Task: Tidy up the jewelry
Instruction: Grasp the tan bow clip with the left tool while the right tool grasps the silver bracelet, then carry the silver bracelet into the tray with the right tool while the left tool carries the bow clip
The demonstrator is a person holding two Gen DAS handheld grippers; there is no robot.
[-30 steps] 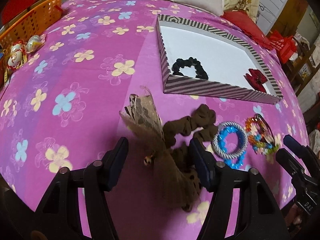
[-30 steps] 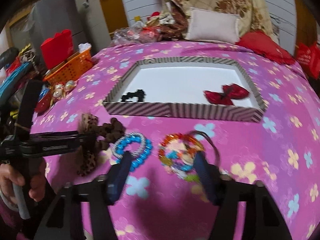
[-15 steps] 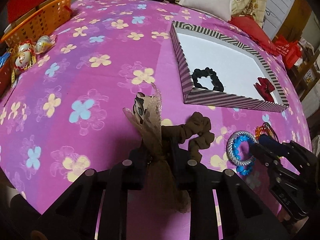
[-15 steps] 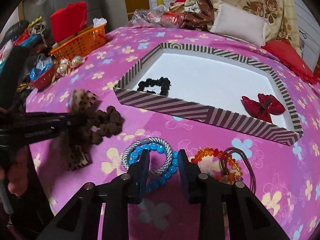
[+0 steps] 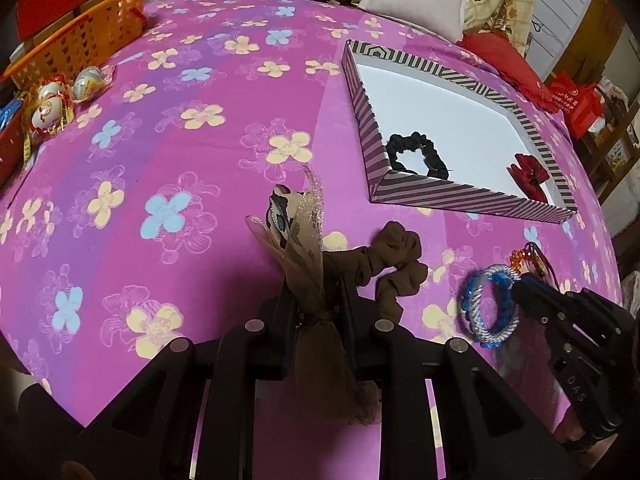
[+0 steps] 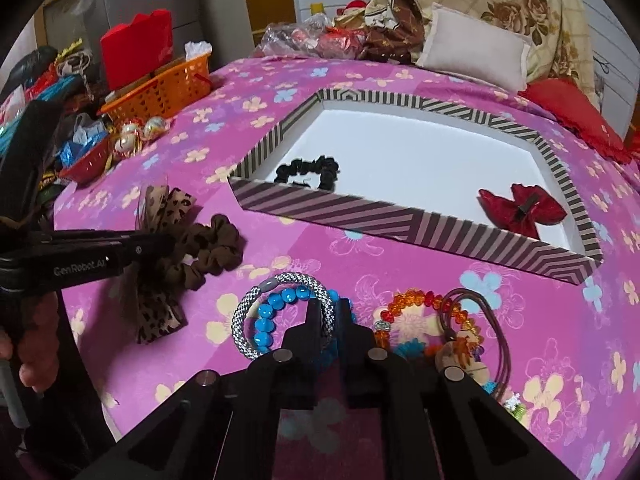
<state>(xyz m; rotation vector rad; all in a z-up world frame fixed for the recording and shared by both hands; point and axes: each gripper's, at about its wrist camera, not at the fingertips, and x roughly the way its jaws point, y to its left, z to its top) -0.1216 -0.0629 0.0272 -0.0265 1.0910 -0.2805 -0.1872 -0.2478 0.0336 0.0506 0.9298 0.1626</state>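
1. Left wrist view: left claw (image 5: 316,312) clenched on the leopard-print bow (image 5: 298,232) at its gathered middle. Sheer brown tulle hangs toward the camera; spotted ribbon loops fan out beyond the fingers, over the pink floral tablecloth (image 5: 160,160).
2. Brown scrunchie (image 5: 394,264) lies just right of the bow, touching it.
3. Striped box (image 5: 460,196) further back w/ white floor; black scrunchie (image 5: 414,156) in its near-left corner, red bow (image 5: 528,172) near its right wall.
4. Right claw (image 5: 520,284) at right edge, pinching the rope bracelet (image 5: 492,308) and the blue bead bracelet (image 5: 500,280) with it.
5. Right wrist view: right claw (image 6: 330,312) clamped tight on the right side of the grey-white rope bracelet (image 6: 256,312); blue bead bracelet (image 6: 276,308) sits inside that ring.
6. Amber bead bracelet (image 6: 416,300) and brown cord loops (image 6: 488,320) just right of the claw, on the cloth.
7. Left claw (image 6: 156,248) comes in from the left across the leopard bow (image 6: 160,312); a hand (image 6: 32,344) holds its grip.
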